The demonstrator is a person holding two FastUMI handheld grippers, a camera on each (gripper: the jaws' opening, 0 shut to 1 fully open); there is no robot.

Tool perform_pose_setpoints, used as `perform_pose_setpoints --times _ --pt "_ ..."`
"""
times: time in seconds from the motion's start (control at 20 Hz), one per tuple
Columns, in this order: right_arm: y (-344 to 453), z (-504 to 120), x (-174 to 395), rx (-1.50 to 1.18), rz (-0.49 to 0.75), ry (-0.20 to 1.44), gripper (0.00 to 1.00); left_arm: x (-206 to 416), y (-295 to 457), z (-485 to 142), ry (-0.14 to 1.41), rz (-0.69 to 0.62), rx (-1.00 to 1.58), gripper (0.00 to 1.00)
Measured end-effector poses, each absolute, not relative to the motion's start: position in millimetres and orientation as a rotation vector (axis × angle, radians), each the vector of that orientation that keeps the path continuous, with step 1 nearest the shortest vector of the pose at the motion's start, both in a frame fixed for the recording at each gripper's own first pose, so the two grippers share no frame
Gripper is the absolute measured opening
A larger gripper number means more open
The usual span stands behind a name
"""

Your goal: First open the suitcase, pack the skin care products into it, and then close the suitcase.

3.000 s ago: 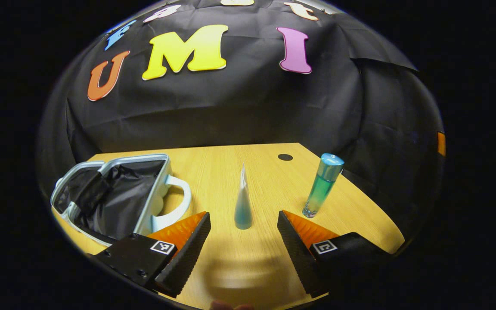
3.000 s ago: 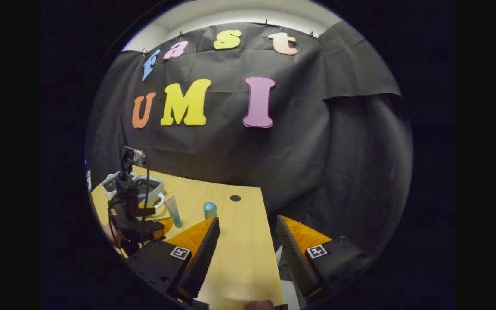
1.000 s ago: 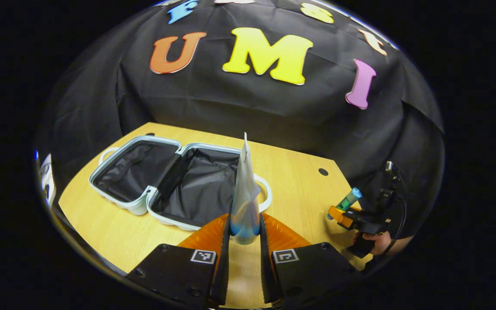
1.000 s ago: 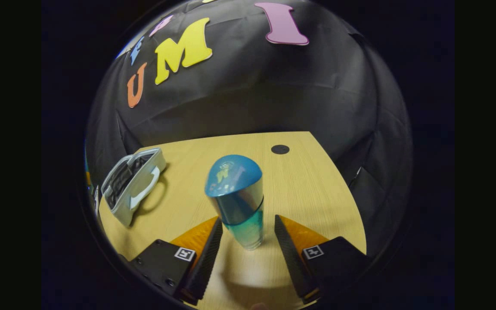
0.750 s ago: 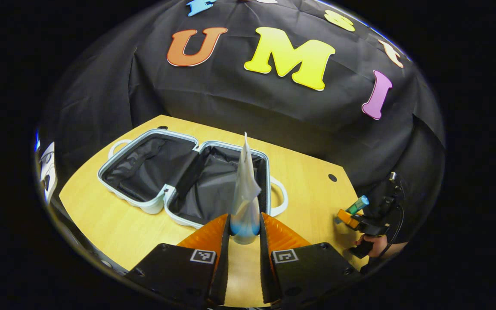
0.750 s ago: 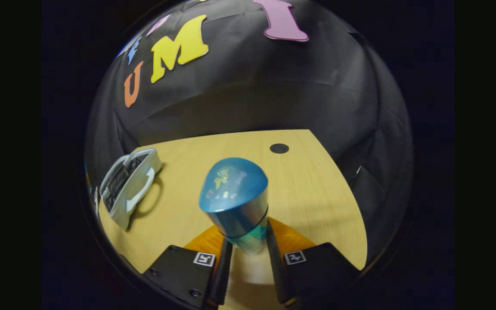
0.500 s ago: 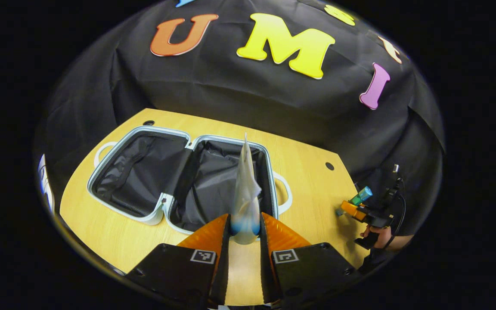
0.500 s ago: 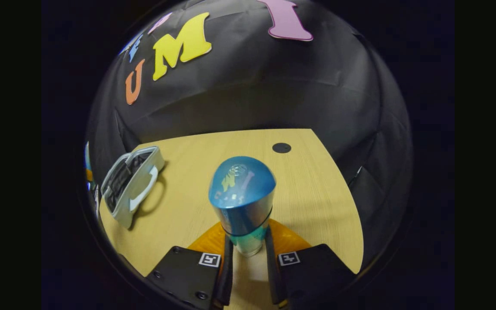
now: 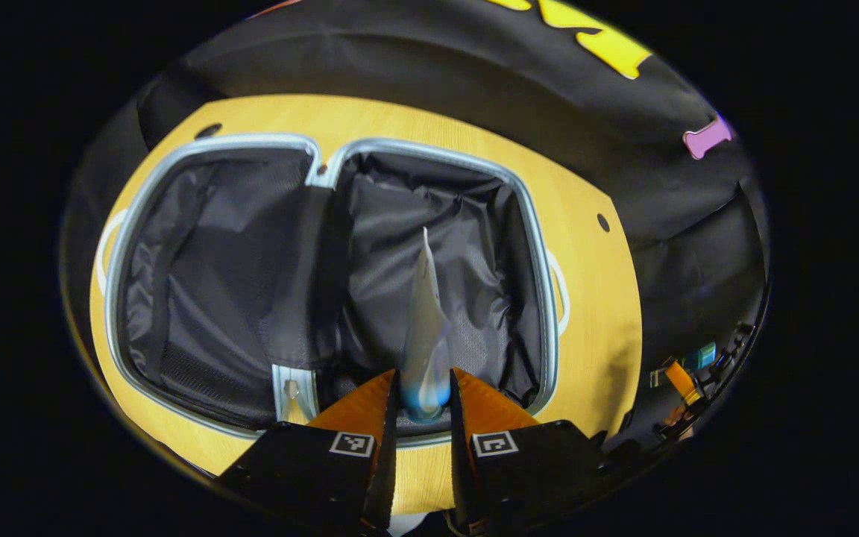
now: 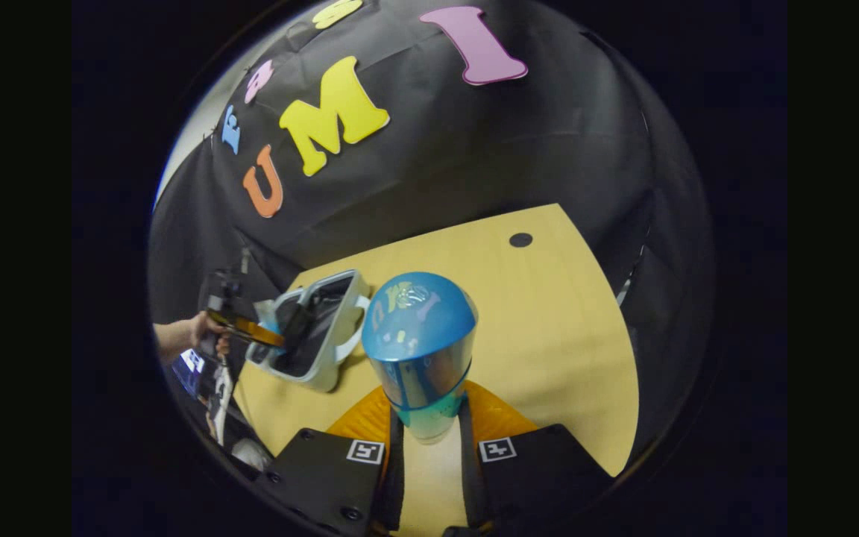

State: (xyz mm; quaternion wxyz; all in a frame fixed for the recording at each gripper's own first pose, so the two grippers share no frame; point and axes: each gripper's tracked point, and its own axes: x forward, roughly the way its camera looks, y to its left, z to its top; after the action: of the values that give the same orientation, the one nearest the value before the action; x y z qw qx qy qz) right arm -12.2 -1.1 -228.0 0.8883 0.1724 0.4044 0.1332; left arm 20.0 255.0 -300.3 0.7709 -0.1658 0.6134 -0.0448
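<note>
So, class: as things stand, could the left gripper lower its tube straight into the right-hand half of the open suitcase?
Probably yes. The left gripper, shut on the tube, hangs over that half of the suitcase, which lies wide open with bare lining and nothing in between.

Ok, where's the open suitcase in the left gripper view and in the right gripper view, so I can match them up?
Left gripper view: the suitcase lies open across the middle, both halves lined in dark cloth, under the tube that the left gripper holds.
Right gripper view: the suitcase sits at centre left, small, behind the bottle in the right gripper.
Shared landmark: the dark round hole in the table.
</note>
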Motion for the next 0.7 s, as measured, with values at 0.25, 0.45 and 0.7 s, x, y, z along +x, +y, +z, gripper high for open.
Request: perform_pose_setpoints --times 0.25,0.45,0.7 --pt "1.3 -208.7 -44.3 0.440 0.250 0.849 0.29 22.6 269.9 -325.0 1.553 -0.095 -0.319 0.34" --pt "-3.5 -198.5 -58.0 0.454 0.206 0.834 0.29 30.2 273.7 -339.6 1.645 -0.063 -0.318 0.34" --pt "-2.9 -189.8 -63.4 0.464 0.181 0.822 0.27 19.0 264.6 -348.4 1.746 -0.055 -0.369 0.34"
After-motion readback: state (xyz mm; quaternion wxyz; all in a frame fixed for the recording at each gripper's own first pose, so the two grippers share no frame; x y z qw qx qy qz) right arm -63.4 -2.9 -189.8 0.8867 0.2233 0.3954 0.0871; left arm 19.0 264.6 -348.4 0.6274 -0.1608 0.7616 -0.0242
